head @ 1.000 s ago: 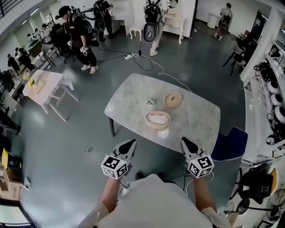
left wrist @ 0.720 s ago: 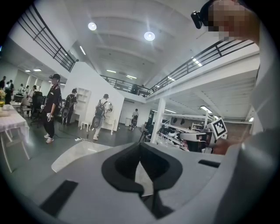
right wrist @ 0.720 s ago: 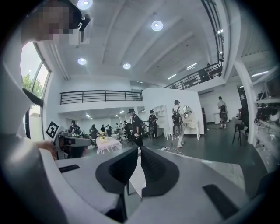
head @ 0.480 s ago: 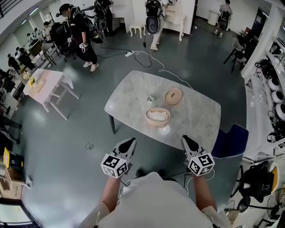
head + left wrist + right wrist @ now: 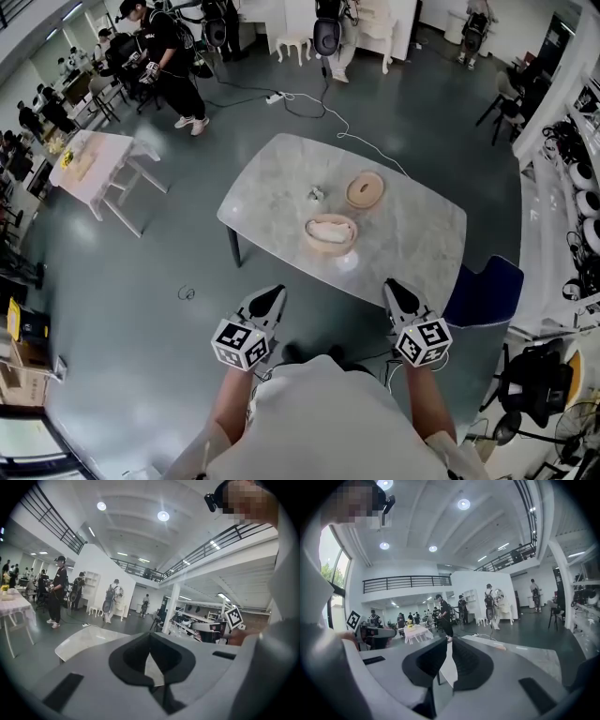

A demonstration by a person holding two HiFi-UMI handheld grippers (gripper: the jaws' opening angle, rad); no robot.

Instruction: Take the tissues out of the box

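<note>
Approach step, nothing grabbed yet. L gripper (image 5: 272, 299) and R gripper (image 5: 393, 290) hang near the body, short of the table (image 5: 272, 178); both have their jaws closed tip to tip w/ nothing between. The round box (image 5: 331, 247) sits mid-table, open, w/ white tissues (image 5: 330, 228) inside. Next, probably: get closer, spread one gripper's jaws, come down on the tissues and pinch; the other could steady the box. Count: 1 box, 1 lid (image 5: 365, 189) lying apart behind it, 1 small item (image 5: 317, 194) I can't ID, 2 grippers.
</note>
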